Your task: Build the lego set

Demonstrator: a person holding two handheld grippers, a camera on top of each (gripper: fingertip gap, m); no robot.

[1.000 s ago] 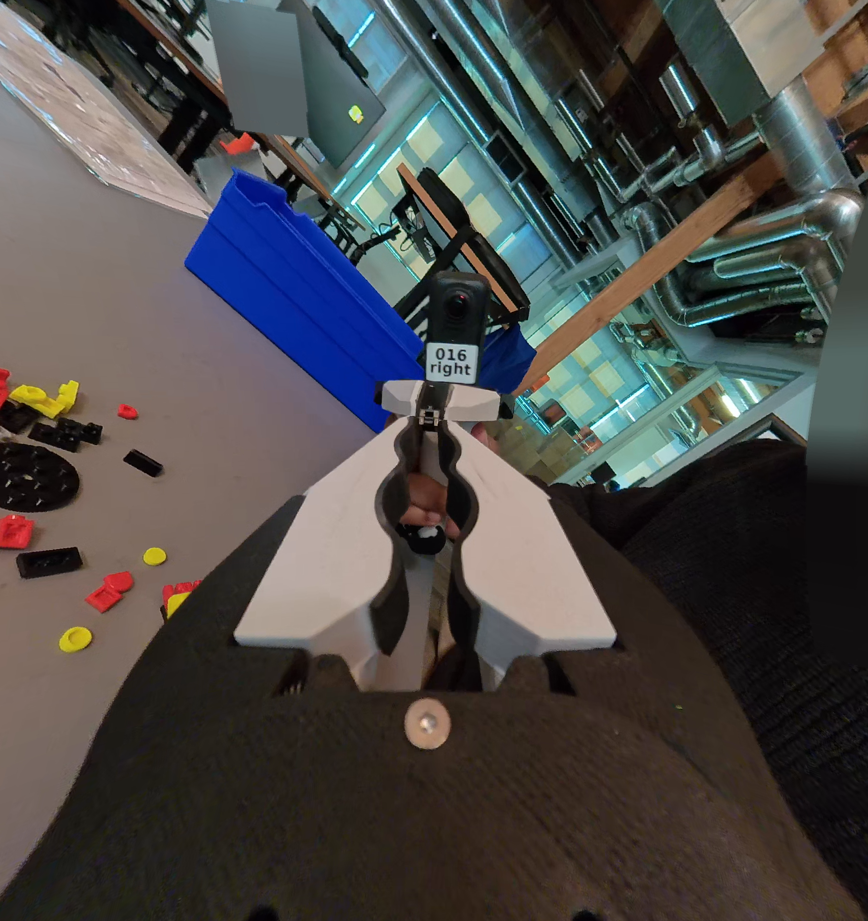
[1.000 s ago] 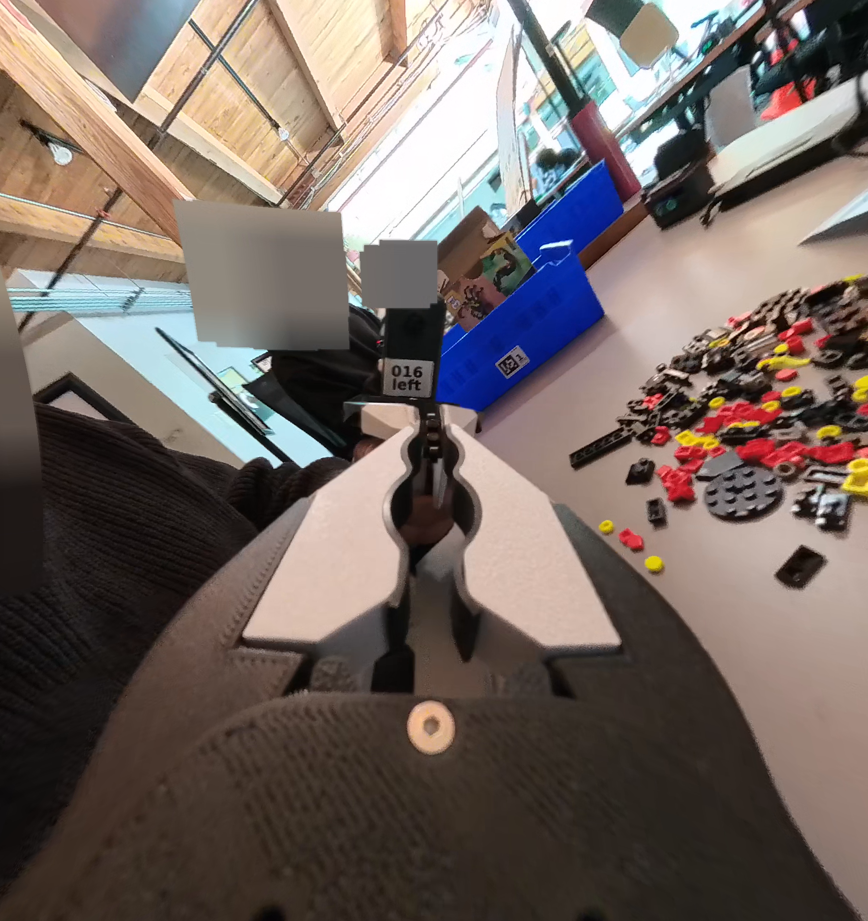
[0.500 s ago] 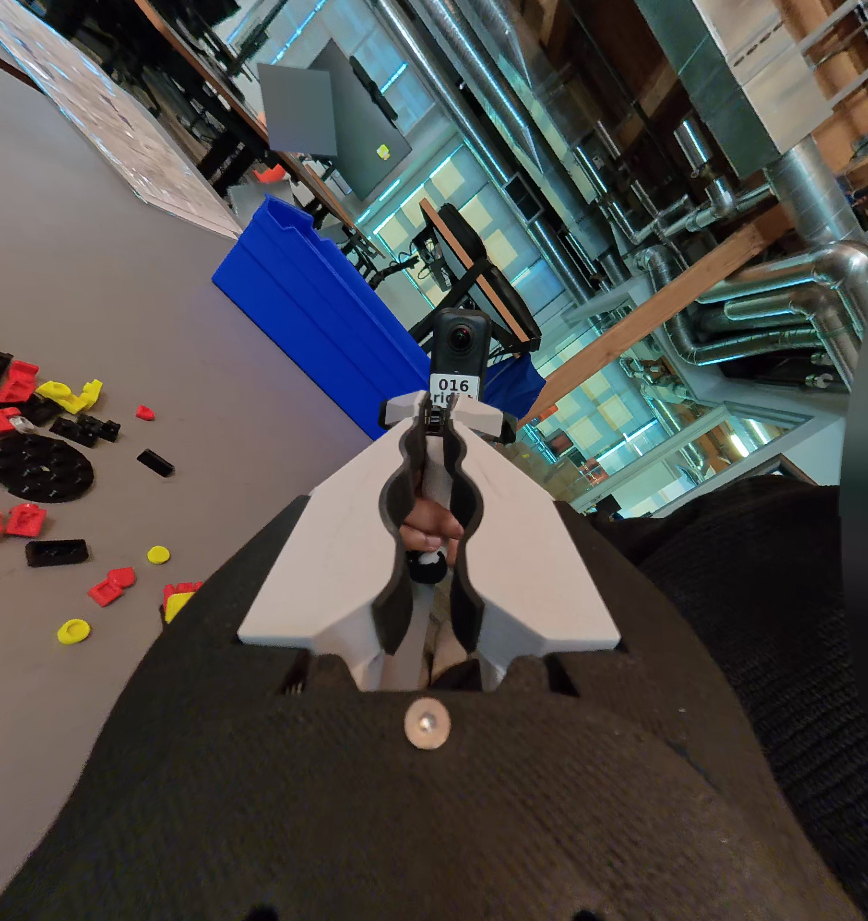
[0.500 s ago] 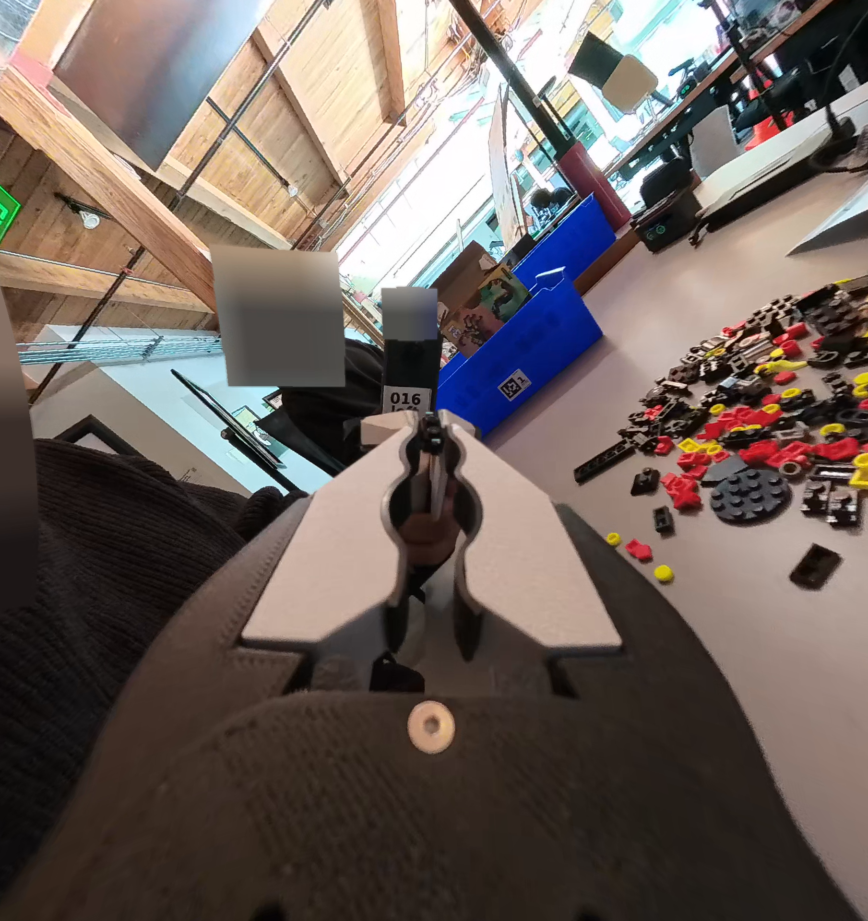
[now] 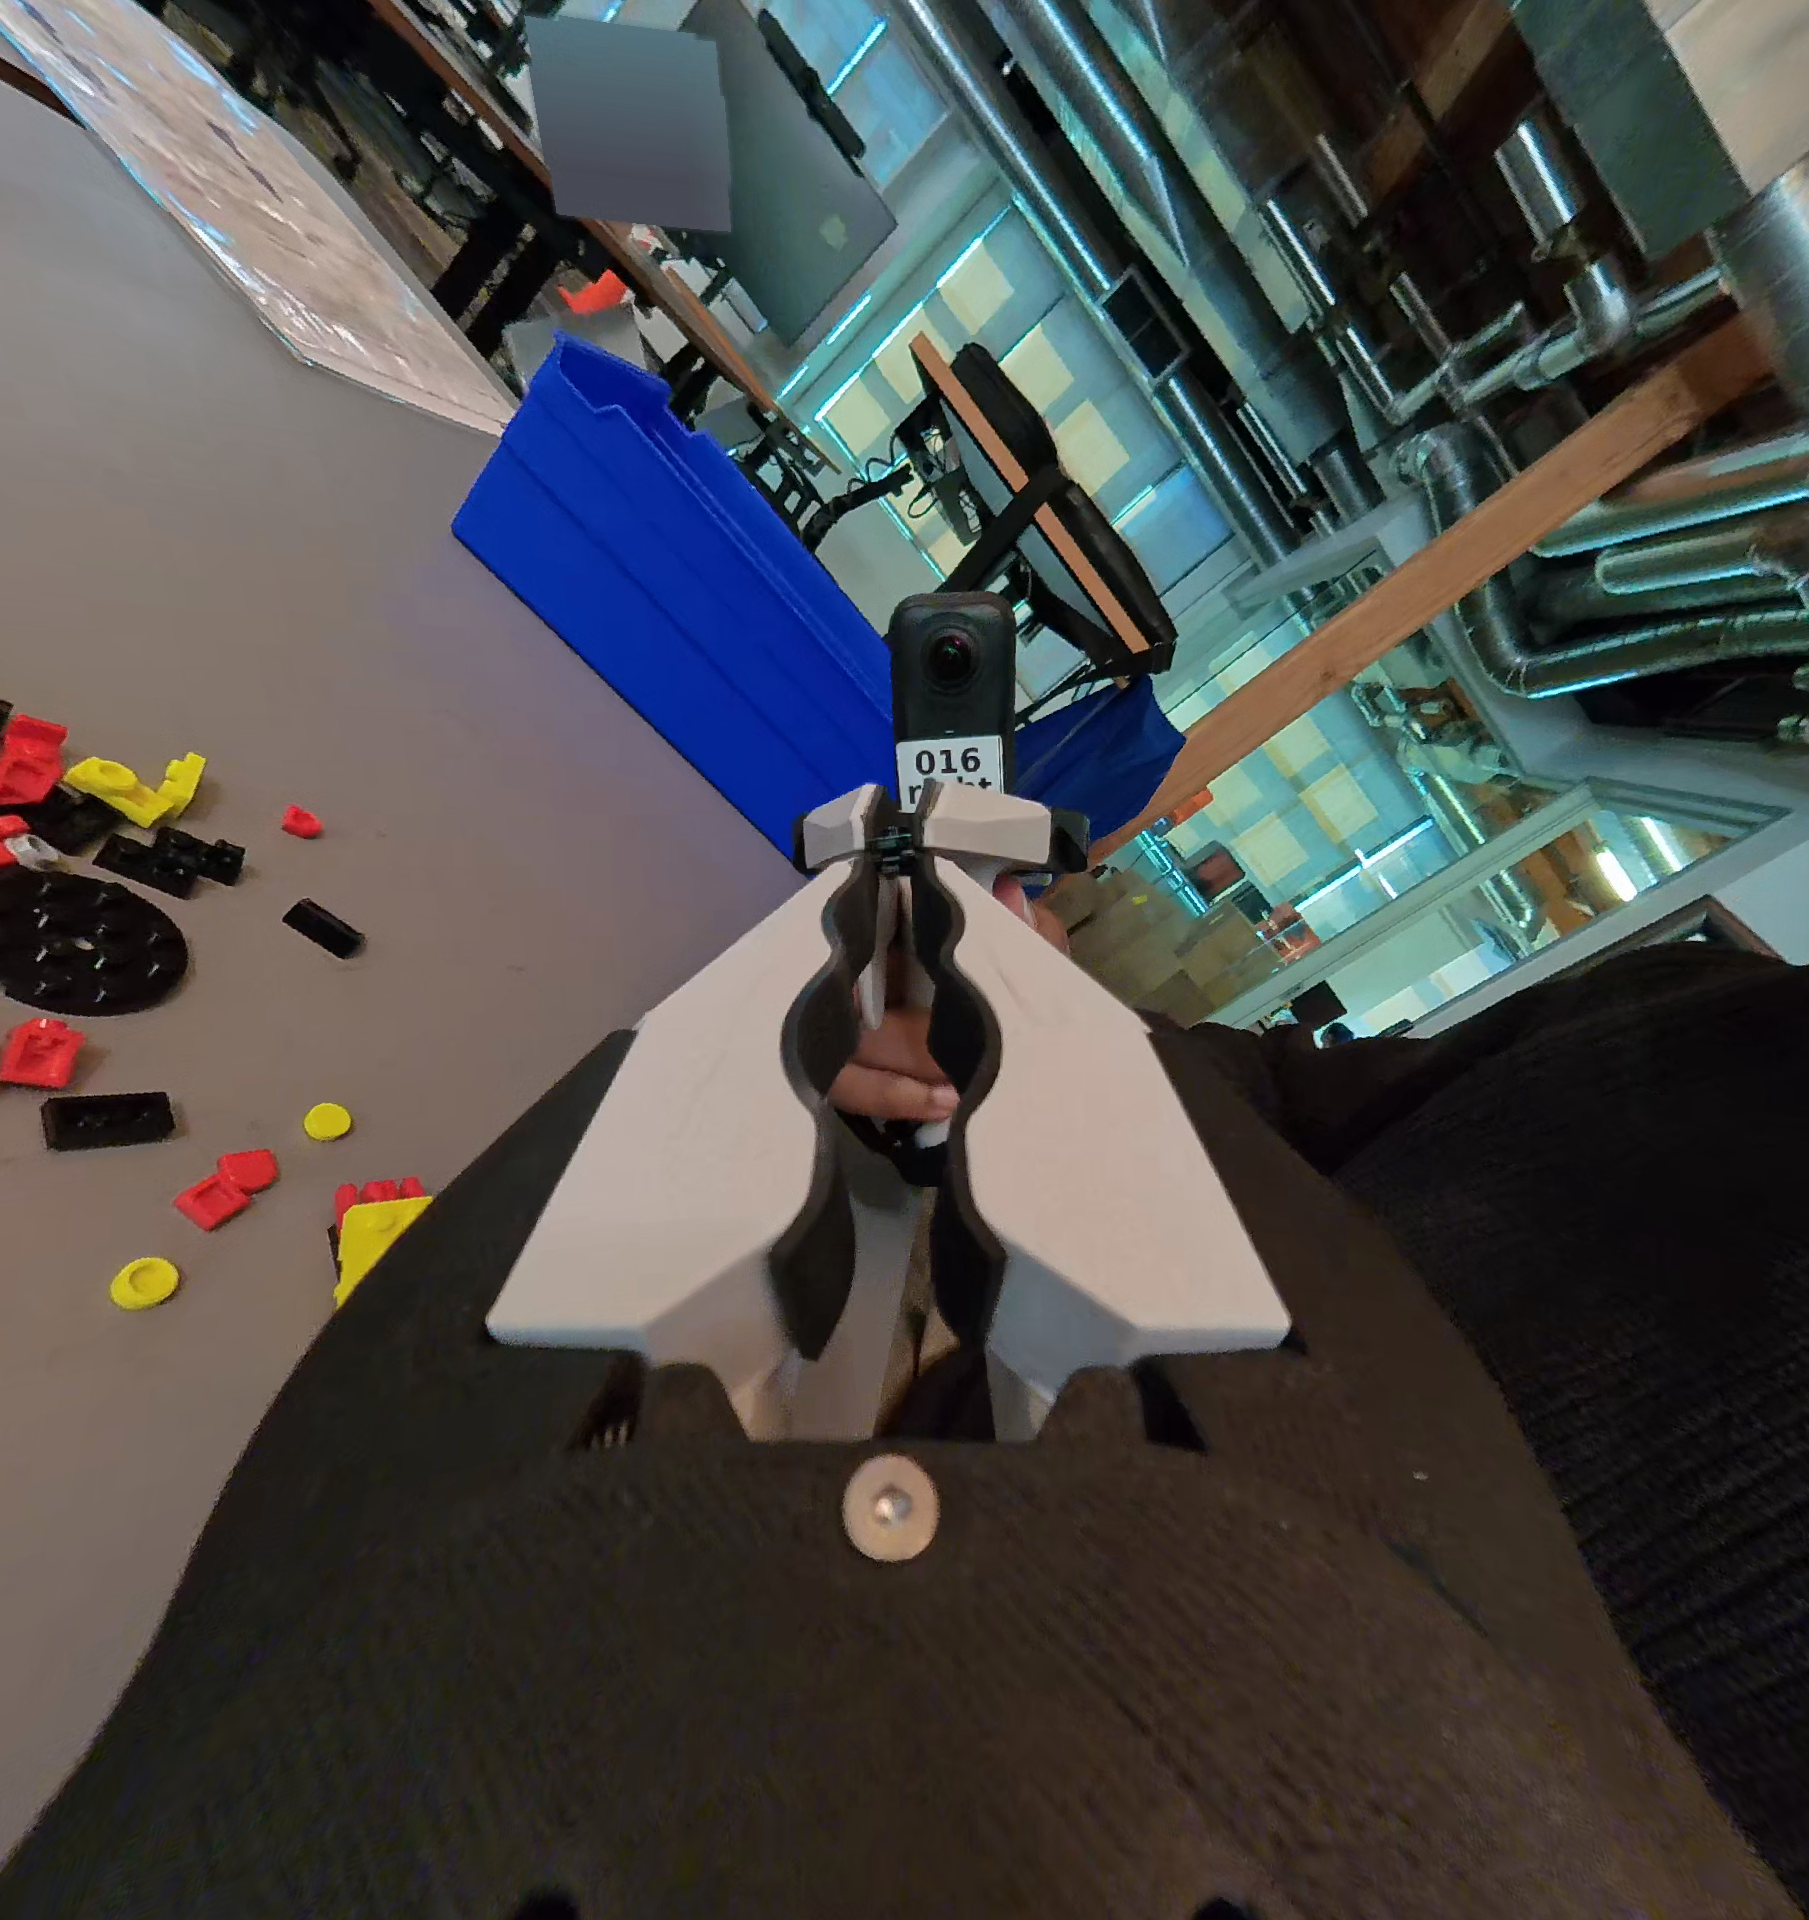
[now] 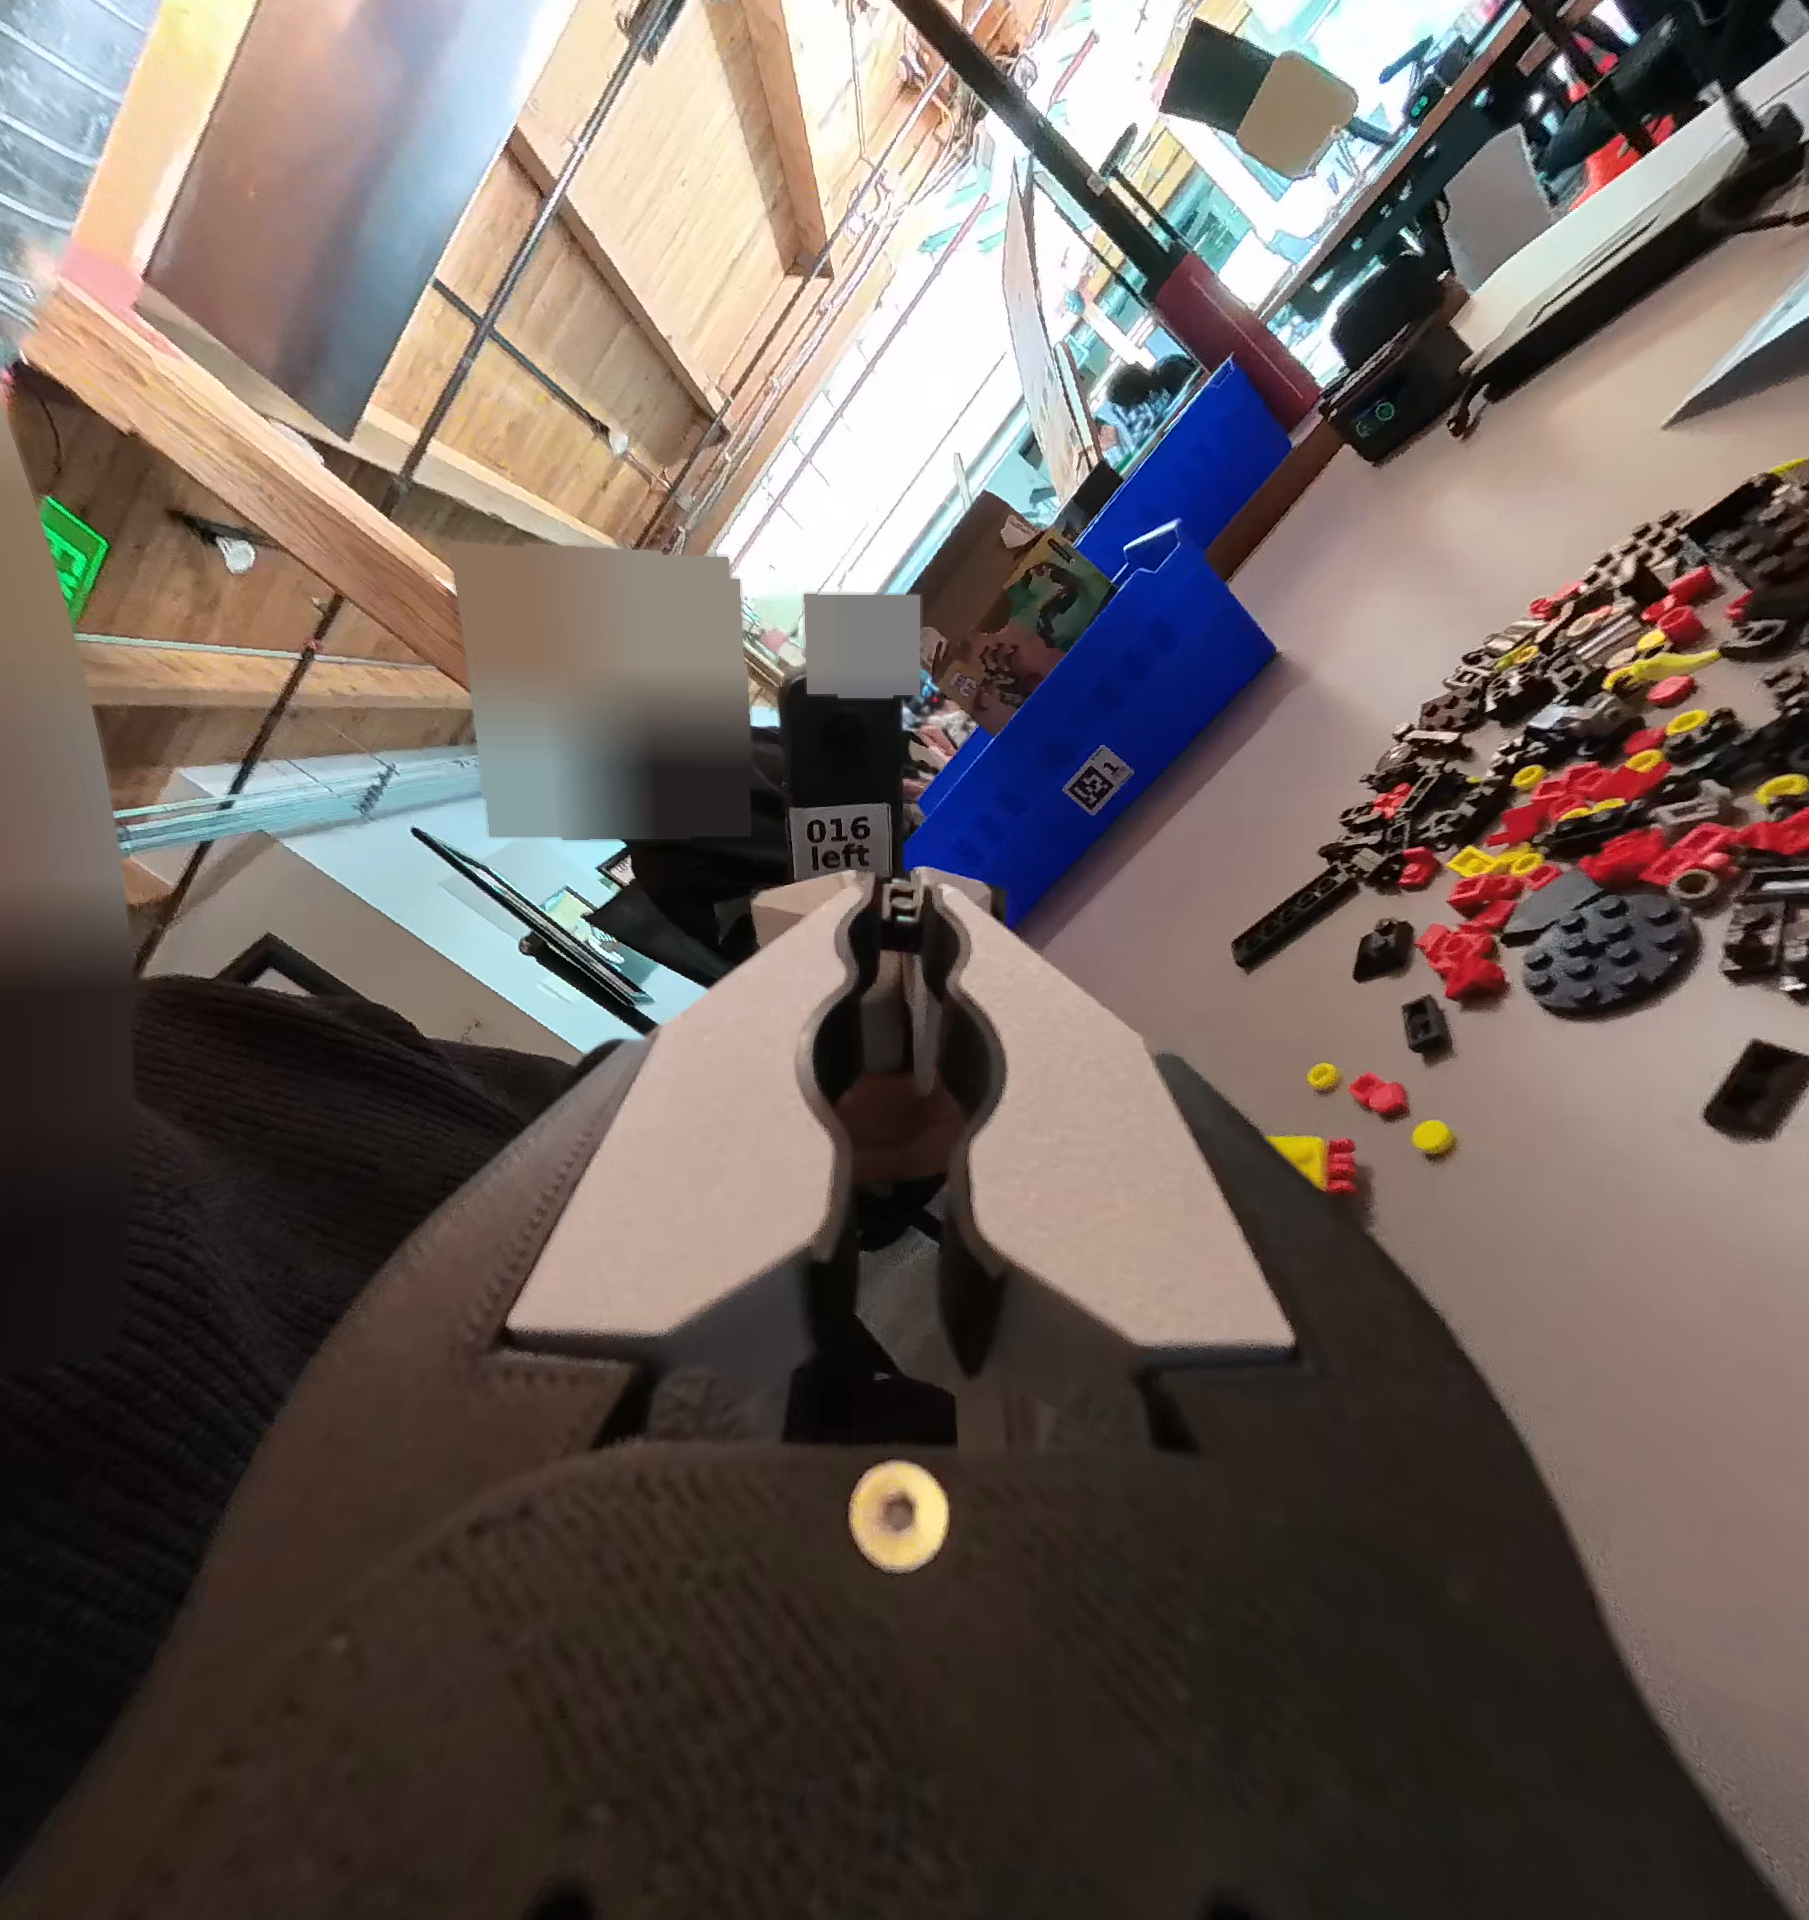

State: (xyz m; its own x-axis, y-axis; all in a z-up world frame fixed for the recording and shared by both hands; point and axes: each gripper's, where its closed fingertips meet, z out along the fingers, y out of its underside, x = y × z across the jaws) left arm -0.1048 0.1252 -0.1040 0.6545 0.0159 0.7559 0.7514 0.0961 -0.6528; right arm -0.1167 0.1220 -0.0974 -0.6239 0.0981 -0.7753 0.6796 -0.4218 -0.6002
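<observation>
Big open workshop/lab: timber beams, metal ducting overhead, desks w/ monitors far back. Grey table (image 5: 256, 499) under everything, tilted in both views since grippers aimed up and at each other.

Blue bins (image 5: 661, 613) at table's far edge, well apart from parts. Same or similar bins (image 6: 1108, 748) in right wrist view, one w/ square marker tag.

Left gripper (image 5: 895, 862) and right gripper (image 6: 900, 909) raised off table, tip to tip, cams facing. Both clenched, jaws nearly touching, each pinching sth tiny and dark, prob a small lego piece (image 5: 892, 854), also in right view (image 6: 898, 902). Too small to tell shape, or whether one piece or two. Likely held mid-air to press parts together w/ both tools, away from clutter.

Rest of lego set loose on table: pile of black/red/yellow bits (image 6: 1627, 790), black round studded plate (image 6: 1606, 961) beside it, yellow round tiles (image 5: 144, 1283) scattered nearer. Nothing assembled visible on table, so build judged early.
</observation>
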